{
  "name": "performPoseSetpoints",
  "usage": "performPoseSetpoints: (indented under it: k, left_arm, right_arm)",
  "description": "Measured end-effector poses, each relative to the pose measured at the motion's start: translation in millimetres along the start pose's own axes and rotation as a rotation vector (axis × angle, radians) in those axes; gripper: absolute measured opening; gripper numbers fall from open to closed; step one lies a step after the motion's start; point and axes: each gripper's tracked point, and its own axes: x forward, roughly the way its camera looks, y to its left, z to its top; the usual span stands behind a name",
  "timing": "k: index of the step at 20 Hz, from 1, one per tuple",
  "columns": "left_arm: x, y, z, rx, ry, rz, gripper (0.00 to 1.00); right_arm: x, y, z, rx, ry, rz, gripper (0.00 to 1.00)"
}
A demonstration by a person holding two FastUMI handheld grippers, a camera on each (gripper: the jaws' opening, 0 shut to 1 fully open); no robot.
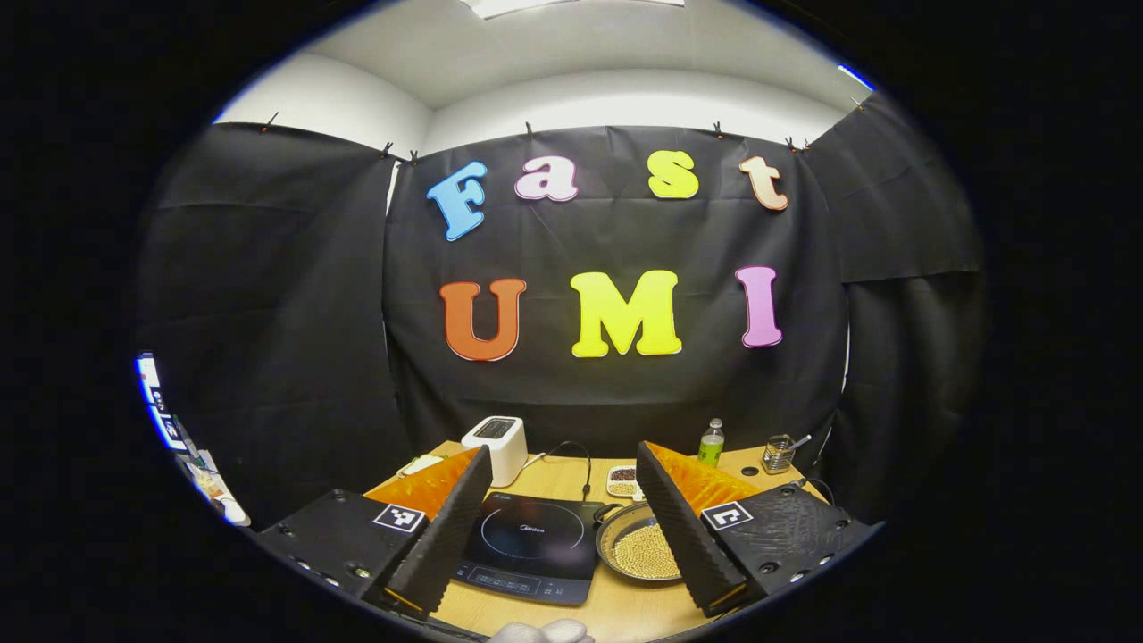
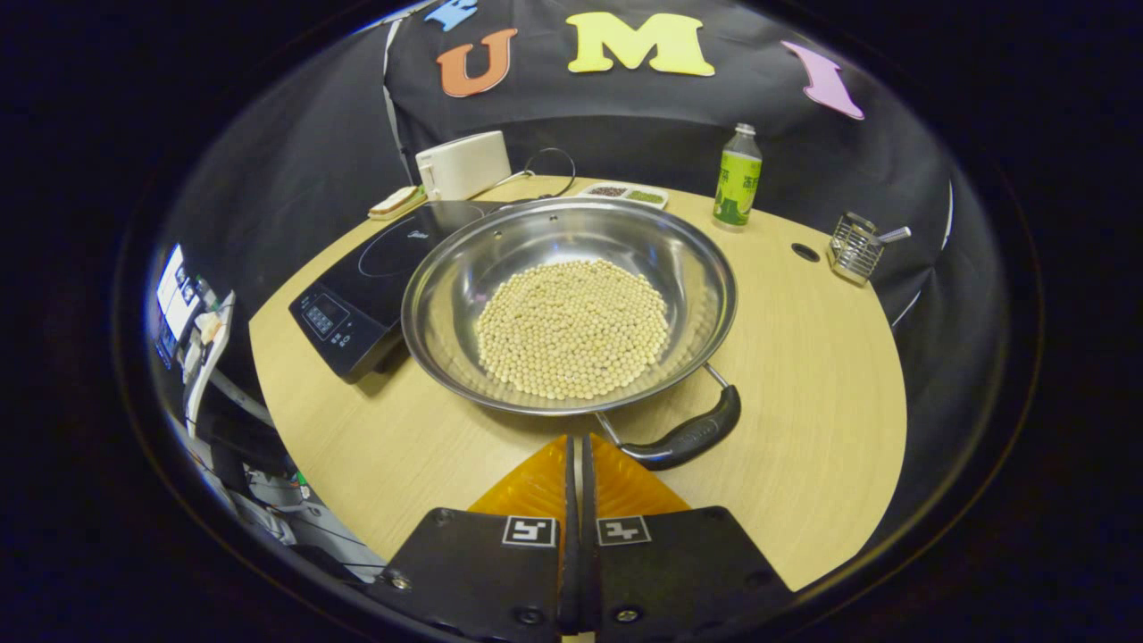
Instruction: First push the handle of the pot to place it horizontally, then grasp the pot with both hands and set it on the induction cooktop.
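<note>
Steel pot (image 2: 569, 304) — beans, beside cooktop (image 2: 375, 281)

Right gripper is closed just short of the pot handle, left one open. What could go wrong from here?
1. The pot holds loose beans; a hard shove on the handle from the shut right gripper could jolt or tilt it and spill them.
2. The pot sits close beside the induction cooktop; turning it may knock it against the cooktop.
3. The left gripper hangs open, so nothing steadies the far rim.
</note>
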Motion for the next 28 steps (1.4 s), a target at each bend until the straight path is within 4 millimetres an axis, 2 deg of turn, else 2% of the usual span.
performPoseSetpoints:
  k: [11, 18, 24, 27, 28]
  left_arm:
    - [9, -38, -8, -0.014, 0.045, 0.05, 0.96]
    - [17, -53, -17, -0.029, 0.07, 0.1, 0.96]
    - [20, -62, -19, -0.019, 0.081, 0.153, 0.96]
    - [22, -62, -22, -0.011, 0.09, 0.184, 0.96]
    - [22, -62, -25, -0.012, 0.096, 0.191, 1.0]
  right_arm:
    - [4, -59, 15, 0.0, -0.008, 0.015, 0.04]
    - [9, -92, 27, -0.003, -0.012, 0.033, 0.04]
    - [15, -114, 36, -0.02, -0.009, 0.052, 0.04]
    - [17, -119, 39, -0.037, -0.008, 0.061, 0.04]
    - [19, -121, 40, -0.042, -0.008, 0.061, 0.04]
